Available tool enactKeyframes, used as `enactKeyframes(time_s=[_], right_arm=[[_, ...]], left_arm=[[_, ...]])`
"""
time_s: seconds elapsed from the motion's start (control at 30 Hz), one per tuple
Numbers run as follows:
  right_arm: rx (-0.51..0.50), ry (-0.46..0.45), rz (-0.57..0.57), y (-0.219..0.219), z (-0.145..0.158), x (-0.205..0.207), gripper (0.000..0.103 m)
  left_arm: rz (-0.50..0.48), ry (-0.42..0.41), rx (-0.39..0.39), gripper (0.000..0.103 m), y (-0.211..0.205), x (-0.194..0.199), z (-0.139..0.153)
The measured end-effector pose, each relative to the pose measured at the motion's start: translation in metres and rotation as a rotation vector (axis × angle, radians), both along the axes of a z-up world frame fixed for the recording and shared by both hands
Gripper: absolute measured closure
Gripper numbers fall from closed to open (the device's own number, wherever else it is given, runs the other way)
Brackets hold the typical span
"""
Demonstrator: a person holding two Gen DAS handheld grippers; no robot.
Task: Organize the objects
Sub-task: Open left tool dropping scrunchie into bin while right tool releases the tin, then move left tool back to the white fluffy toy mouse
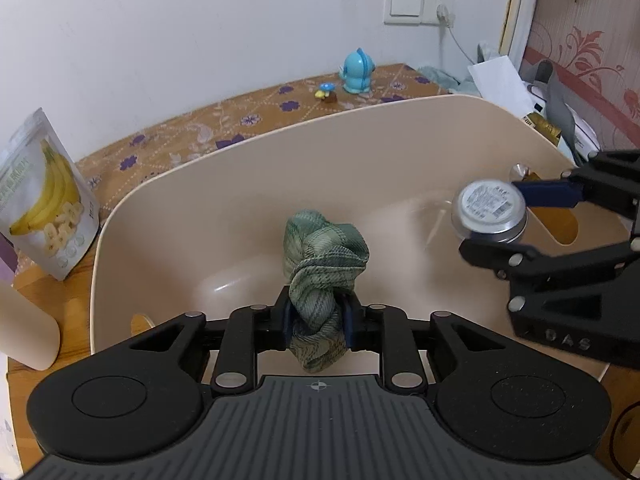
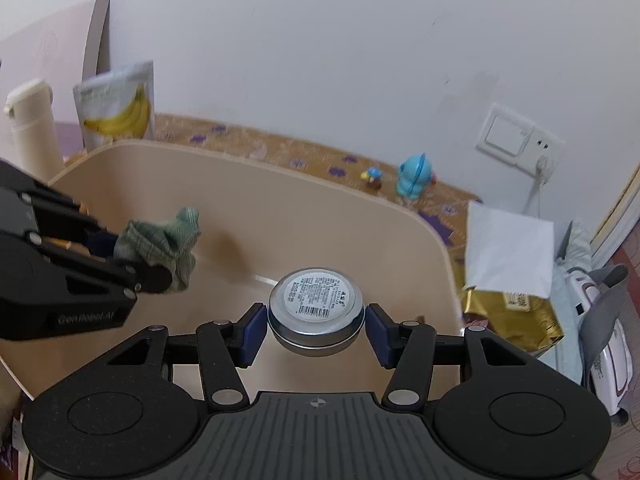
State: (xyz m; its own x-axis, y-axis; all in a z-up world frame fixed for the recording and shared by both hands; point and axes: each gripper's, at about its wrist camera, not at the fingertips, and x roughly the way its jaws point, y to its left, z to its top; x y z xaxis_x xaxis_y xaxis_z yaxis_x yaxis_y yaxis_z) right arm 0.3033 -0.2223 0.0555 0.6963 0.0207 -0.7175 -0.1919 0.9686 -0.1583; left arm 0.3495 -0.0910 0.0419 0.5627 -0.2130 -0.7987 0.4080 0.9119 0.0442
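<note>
The left claw (image 1: 318,316) pinches a bunched green plaid cloth (image 1: 324,256) between its blue pads, over the smooth beige plastic bin (image 1: 248,184). The right claw (image 2: 316,330) clamps a round metal tin (image 2: 316,308) with a printed label, also above the bin. The bin's near rim is cut off behind the claws. A glossy banana-chip pouch (image 1: 44,196) stands on the tabletop.
</note>
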Motion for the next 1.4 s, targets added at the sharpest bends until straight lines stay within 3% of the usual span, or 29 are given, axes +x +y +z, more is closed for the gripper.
enactKeyframes(time_s=[0.1, 0.17, 0.27, 0.37, 0.5, 0.7, 1.17, 1.4], right_arm=[[-0.002, 0.02, -0.004, 0.001, -0.006, 0.0, 0.044], [-0.009, 0.013, -0.009, 0.002, -0.006, -0.001, 0.043], [-0.023, -0.003, -0.019, 0.002, -0.001, -0.004, 0.03], [-0.022, -0.022, -0.033, -0.001, 0.005, -0.008, 0.024], [-0.001, -0.046, -0.052, -0.008, 0.013, -0.014, 0.006], [0.06, -0.098, -0.086, -0.017, 0.027, -0.03, 0.0], [0.145, -0.24, -0.12, -0.022, 0.056, -0.087, 0.0], [0.174, -0.245, -0.134, -0.024, 0.054, -0.115, 0.0]], left_arm=[[0.015, 0.003, 0.011, 0.068, 0.0, 0.0, 0.0], [0.035, -0.003, 0.009, 0.053, 0.001, 0.0, 0.002], [0.065, -0.042, 0.004, 0.034, 0.003, -0.003, 0.007], [0.079, -0.083, 0.007, 0.027, 0.006, -0.008, 0.013], [0.076, -0.126, 0.0, 0.025, 0.01, -0.016, 0.024], [0.094, -0.19, -0.023, 0.023, 0.019, -0.033, 0.046], [0.1, -0.296, -0.065, 0.02, 0.042, -0.096, 0.081], [0.111, -0.297, -0.09, 0.019, 0.055, -0.123, 0.081]])
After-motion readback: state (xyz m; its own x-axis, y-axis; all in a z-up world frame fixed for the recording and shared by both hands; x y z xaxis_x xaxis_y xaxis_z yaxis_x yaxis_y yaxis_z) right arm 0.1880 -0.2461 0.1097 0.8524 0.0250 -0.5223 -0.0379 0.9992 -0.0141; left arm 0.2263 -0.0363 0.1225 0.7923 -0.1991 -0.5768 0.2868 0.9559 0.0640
